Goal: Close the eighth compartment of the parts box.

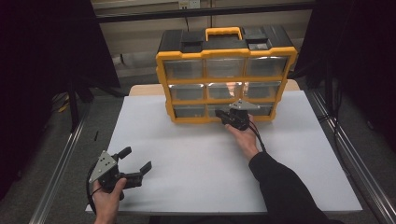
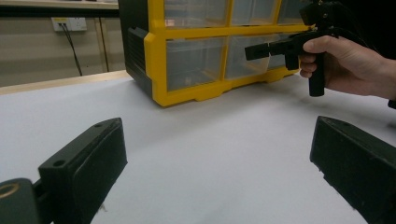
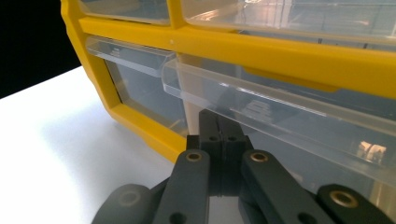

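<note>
The right claw (image 3: 218,128) has its jaws pressed together with nothing visibly between them, and its tip sits right up against the clear front of the bottom middle drawer (image 3: 289,140), just under that drawer's handle lip (image 3: 261,95). Whether the tip actually touches the plastic cannot be told. From above, the same claw (image 1: 232,115) meets the lower row of the yellow drawer cabinet (image 1: 226,56), the hand behind it low over the table (image 1: 196,154).

The step in hand looks like opening this drawer. To do it well, the closed tip should rise slightly until it hooks behind the lip directly above it, not slide on the smooth face below. The pull should then run straight back toward the person, level with the table, so the drawer comes along its rails and does not bind. A slow start matters: the cabinet stands free on the table and may slide forward if the drawer sticks. The neighbouring drawer (image 3: 140,84), to the claw's left, has its own lip very near, so the tip should stay centred under the right one.

Well away, toward the person's near left corner of the table, the left claw (image 1: 133,164) is held with its jaws wide apart, holding nothing, hovering over bare white surface. It is free to come forward and steady the cabinet's yellow frame if the pull drags the whole box.
</note>
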Tool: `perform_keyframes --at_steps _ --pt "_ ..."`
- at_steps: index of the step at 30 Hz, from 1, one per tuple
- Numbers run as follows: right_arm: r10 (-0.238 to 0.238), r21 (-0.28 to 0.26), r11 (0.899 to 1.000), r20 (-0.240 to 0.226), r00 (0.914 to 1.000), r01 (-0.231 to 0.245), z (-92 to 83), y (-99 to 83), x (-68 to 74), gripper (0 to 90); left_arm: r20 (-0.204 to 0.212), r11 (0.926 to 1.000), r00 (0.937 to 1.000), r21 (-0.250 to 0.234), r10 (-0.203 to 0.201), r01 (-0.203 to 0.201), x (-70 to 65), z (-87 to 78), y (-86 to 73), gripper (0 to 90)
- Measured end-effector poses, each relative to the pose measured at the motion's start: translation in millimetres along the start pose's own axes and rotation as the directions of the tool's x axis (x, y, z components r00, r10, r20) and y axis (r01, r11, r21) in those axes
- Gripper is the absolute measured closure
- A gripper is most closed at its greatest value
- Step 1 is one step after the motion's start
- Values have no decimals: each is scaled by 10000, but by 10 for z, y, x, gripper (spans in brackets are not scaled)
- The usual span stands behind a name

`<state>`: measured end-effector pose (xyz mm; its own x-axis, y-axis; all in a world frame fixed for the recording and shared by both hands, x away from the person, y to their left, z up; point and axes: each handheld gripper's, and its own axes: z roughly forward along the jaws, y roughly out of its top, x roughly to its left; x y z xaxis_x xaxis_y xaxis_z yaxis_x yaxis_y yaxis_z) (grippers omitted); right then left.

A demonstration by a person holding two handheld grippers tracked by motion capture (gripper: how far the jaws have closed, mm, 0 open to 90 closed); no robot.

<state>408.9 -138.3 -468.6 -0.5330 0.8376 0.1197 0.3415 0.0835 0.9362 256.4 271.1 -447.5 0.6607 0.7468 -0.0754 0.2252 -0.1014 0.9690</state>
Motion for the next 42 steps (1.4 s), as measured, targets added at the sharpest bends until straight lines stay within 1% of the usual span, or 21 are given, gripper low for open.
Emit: perform_keyframes --at_steps 2,3,4,7,9,10,12,15,20,21,25,27,31,32,33,34,35,37,38,41,42 --pt "-124 62 9999 88 9999 124 3 3 -5 900 -38 10000 10000 30 59 -59 -2 2 1 35" --pt "-133 97 9999 98 9999 133 4 9 -6 900 35 10000 10000 41 70 -70 0 1 1 35" --pt "-152 112 9998 100 9998 151 4 16 -9 900 -43 9999 9999 16 110 -110 0 1 4 35" --pt "-95 114 9999 136 9999 94 16 22 -24 900 -13 10000 10000 6 21 -21 -1 -1 1 35" --pt "-103 106 9999 143 9998 102 19 20 -28 900 -56 9999 9999 30 104 -104 2 -1 3 35" --pt "-101 97 9999 122 9999 100 21 20 -29 900 23 9999 9999 42 139 -139 8 -1 2 35" --pt "-127 105 9999 139 9998 125 26 27 -25 900 13 10000 10000 -1 -8 8 1 1 0 35" --pt "-344 226 9992 225 9992 339 30 39 -32 900 15 10000 10000 -29 -42 42 0 1 0 35" --pt "-308 231 9993 325 9990 301 47 42 -42 900 9 10000 10000 -24 -25 25 3 -1 0 35" --pt "-276 223 9994 272 9992 270 47 44 -40 900 10 10000 10000 -26 -22 22 3 0 0 35" --pt "-339 231 9992 237 9991 333 53 43 -53 900 -25 10000 10000 -16 -27 27 6 6 0 35" --pt "-395 264 9989 341 9986 387 55 43 -61 900 -59 10000 10000 -34 -32 32 9 6 2 35" --pt "-391 224 9990 252 9989 385 61 42 -69 900 -24 10000 10000 3 -12 12 14 11 4 35" --pt "-389 222 9990 271 9989 383 61 45 -73 900 -74 9998 9998 -115 -162 161 8 25 4 35" --pt "-378 214 9991 236 9990 373 63 44 -77 900 6 10000 10000 -48 -59 59 18 27 6 35" --pt "-365 225 9991 218 9991 361 62 43 -81 900 -11 10000 10000 -10 -40 40 19 34 8 35" --pt "-361 216 9991 243 9991 356 61 41 -84 900 -64 9999 9999 -10 -111 111 14 44 9 35" --pt "-366 225 9991 265 9990 360 61 37 -92 900 -6 10000 10000 3 -47 47 24 59 11 35" --pt "-276 242 9993 228 9994 271 59 35 -90 900 -4 9999 10000 63 -85 85 22 62 10 35" --pt "-300 300 9991 319 9990 290 59 33 -87 900 -38 10000 10000 43 -88 88 23 59 8 35" --pt "-313 316 9990 388 9988 301 58 35 -81 900 -48 10000 10000 66 30 -29 32 51 10 35"
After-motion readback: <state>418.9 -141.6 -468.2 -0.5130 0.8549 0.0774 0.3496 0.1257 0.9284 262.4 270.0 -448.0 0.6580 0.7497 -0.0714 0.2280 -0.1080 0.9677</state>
